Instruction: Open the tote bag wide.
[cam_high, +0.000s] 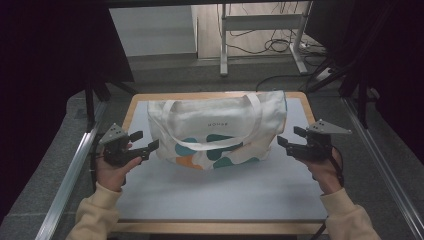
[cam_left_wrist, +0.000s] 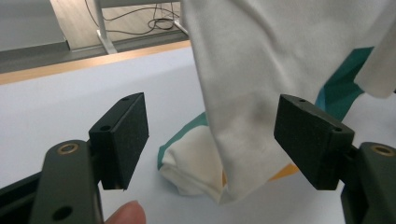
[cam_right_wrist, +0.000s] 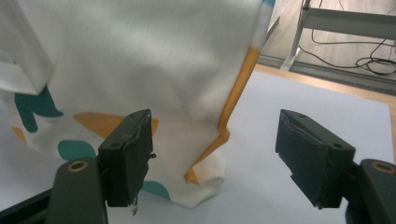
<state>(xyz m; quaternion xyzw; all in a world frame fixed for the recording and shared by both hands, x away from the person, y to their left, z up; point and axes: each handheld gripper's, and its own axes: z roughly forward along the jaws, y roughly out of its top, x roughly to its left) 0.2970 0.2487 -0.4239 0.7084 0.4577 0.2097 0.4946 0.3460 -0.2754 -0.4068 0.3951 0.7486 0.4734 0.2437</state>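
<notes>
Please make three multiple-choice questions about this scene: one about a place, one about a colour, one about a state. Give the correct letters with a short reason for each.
1. Where does the tote bag lie relative to the two grippers?
A. between them
B. left of both
C. right of both

2. What colour is the bag's main cloth?
A. black
B. cream white
C. red

3. How stand the jaws of the left gripper?
A. shut on a handle
B. shut on nothing
C. open, holding nothing

Answers: 1 A, the right gripper is on its other side. 2 B, with teal and orange patches only. 3 C, the left gripper view shows a wide gap.
</notes>
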